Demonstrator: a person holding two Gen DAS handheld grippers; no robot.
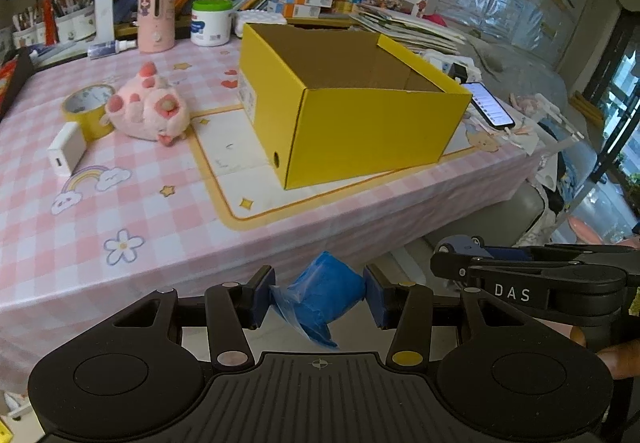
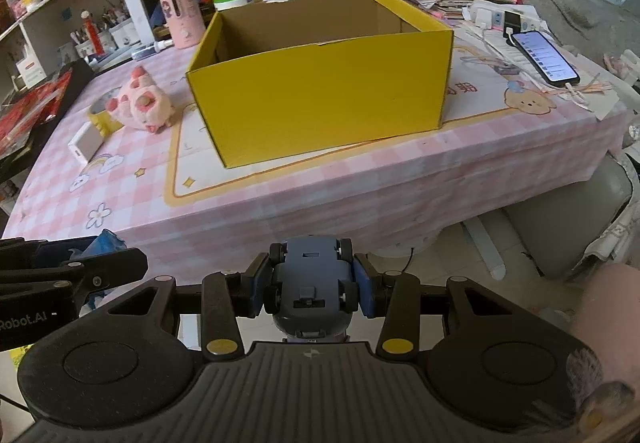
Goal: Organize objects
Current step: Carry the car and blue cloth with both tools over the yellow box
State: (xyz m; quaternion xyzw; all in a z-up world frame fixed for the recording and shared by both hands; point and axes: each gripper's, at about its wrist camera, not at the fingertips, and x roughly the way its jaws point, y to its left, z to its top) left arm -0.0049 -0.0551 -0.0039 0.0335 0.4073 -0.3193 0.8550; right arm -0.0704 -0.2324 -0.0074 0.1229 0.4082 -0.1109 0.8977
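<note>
An open yellow cardboard box (image 1: 360,131) (image 2: 320,99) stands on the pink checked table; what shows of its inside is bare. My left gripper (image 1: 318,297) is shut on a blue plastic-wrapped packet (image 1: 320,295), held in front of and below the table's near edge. My right gripper (image 2: 312,289) is shut on a grey-blue toy car (image 2: 310,283), underside facing the camera, also short of the table edge. A pink plush toy (image 1: 148,107) (image 2: 142,103), a yellow tape roll (image 1: 86,109) and a white charger block (image 1: 66,155) (image 2: 84,143) lie left of the box.
A phone (image 1: 490,105) (image 2: 546,57) on a cable lies right of the box. A pink dispenser (image 1: 156,15), a white jar (image 1: 212,21), books and paper stacks line the table's back. A grey chair (image 2: 568,219) stands below the table at the right.
</note>
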